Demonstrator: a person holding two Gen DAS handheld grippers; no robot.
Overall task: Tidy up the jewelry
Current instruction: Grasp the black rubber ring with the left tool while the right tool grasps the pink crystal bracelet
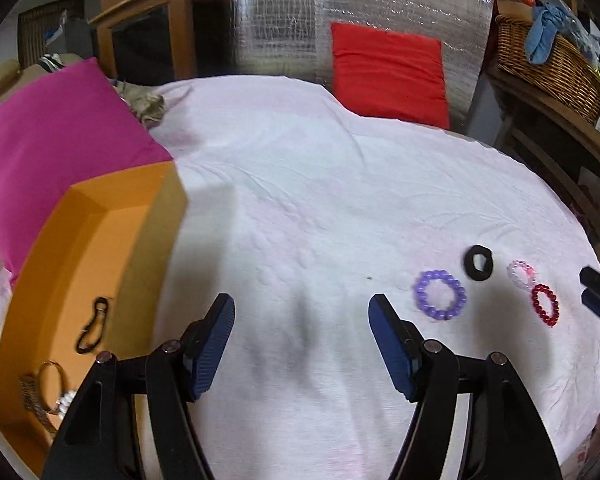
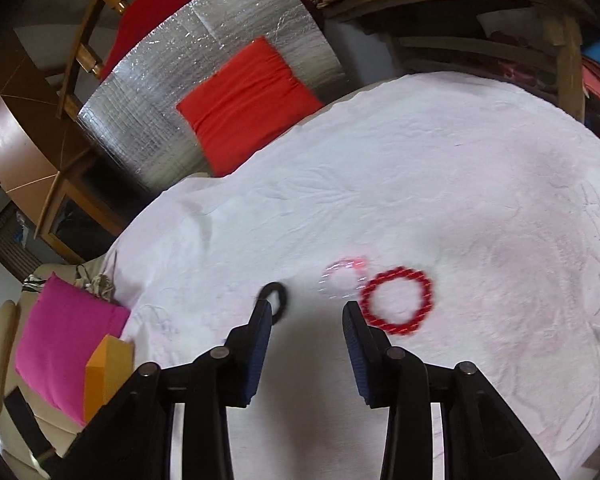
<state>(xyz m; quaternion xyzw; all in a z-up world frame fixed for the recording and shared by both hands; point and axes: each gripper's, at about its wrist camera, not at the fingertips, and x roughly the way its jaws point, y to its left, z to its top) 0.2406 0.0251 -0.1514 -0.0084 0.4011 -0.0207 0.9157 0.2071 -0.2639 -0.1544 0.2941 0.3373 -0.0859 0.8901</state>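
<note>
On the white cloth lie a purple bead bracelet (image 1: 440, 295), a black hair tie (image 1: 478, 262), a pale pink bead bracelet (image 1: 521, 274) and a red bead bracelet (image 1: 545, 304). My left gripper (image 1: 302, 312) is open over bare cloth, the purple bracelet just right of its right finger. An orange box (image 1: 96, 248) at the left holds a black chain (image 1: 94, 326), a gold bangle and pearls. My right gripper (image 2: 307, 312) is open, nothing between its pads. The hair tie (image 2: 278, 298) lies at its left fingertip, the red bracelet (image 2: 396, 300) by its right one, the pale bracelet (image 2: 342, 278) just ahead.
A magenta cushion (image 1: 56, 152) lies behind the box, a red cushion (image 1: 392, 76) against a silver foil sheet (image 1: 284, 20) at the far edge. A wicker basket (image 1: 548, 64) stands on a wooden shelf at the right. The cloth's edge curves round at the far right.
</note>
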